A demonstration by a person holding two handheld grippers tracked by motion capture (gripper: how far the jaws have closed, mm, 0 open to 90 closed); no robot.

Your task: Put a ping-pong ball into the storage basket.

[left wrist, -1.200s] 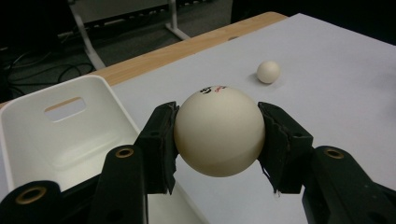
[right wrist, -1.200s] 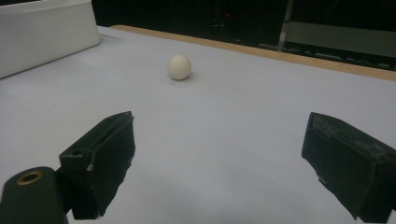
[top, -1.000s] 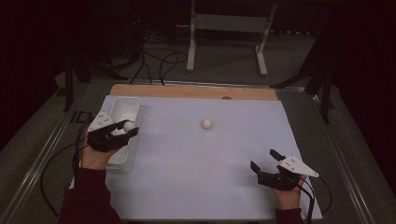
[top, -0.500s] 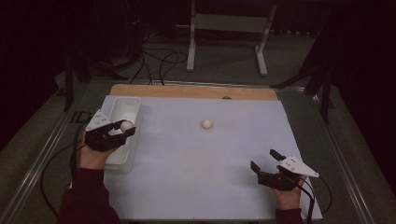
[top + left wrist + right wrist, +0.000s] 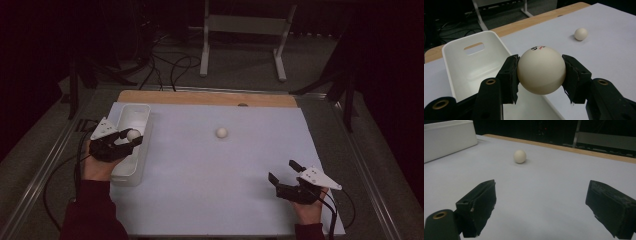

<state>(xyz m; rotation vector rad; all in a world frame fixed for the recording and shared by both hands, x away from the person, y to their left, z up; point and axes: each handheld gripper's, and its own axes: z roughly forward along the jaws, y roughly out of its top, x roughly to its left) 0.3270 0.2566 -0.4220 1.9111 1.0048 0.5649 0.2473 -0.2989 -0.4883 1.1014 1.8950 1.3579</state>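
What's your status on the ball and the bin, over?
Left tongs shut on ball, over white bin. Right tongs open, empty, low on the mat. Second ball loose mid-table. Nothing blocking the bin.

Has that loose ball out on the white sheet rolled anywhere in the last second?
No. The loose ball sits at the same spot below the dark mark on the wooden strip as before.

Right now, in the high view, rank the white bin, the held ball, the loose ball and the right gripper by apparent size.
1. white bin
2. right gripper
3. held ball and loose ball: these look alike, so no ranking between them.
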